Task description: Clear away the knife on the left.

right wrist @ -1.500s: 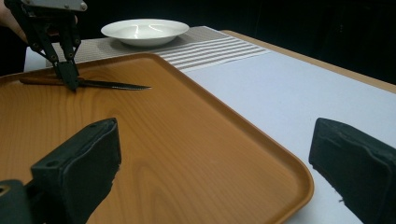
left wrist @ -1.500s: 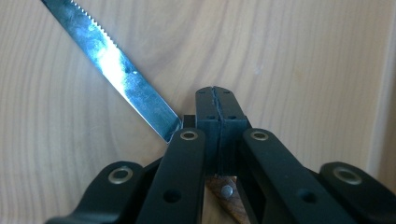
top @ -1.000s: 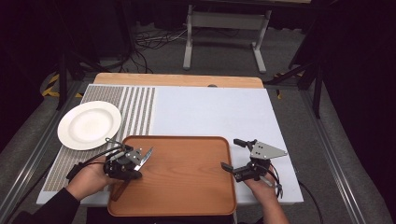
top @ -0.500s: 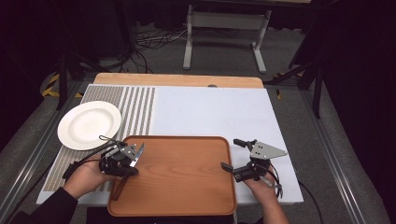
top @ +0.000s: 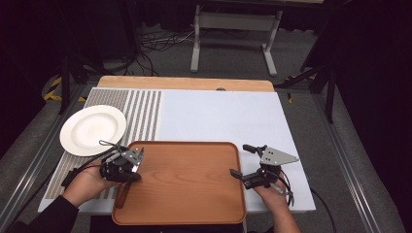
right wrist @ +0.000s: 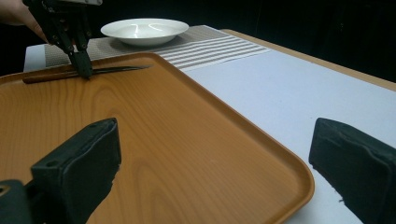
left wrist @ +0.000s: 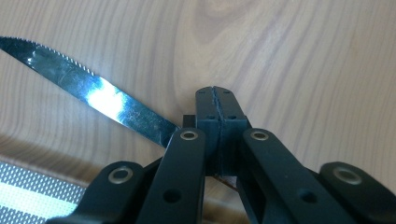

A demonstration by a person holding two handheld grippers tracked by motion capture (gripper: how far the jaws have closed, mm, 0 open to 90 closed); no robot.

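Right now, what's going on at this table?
A person works a gripper in each hand over a wooden tray. The left gripper is shut on a serrated knife lying near the tray's left edge, jaws pinched where blade meets handle. The right gripper hovers open at the tray's right rim, holding nothing. A white plate sits empty on a striped placemat left of the tray.

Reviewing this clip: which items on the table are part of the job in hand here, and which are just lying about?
In play:
- knife, clamped in the shut left gripper
- wooden tray beneath the knife

Lying about, as far as these frames show:
- white plate on the striped placemat
- right gripper, open at the tray's right edge, holding nothing
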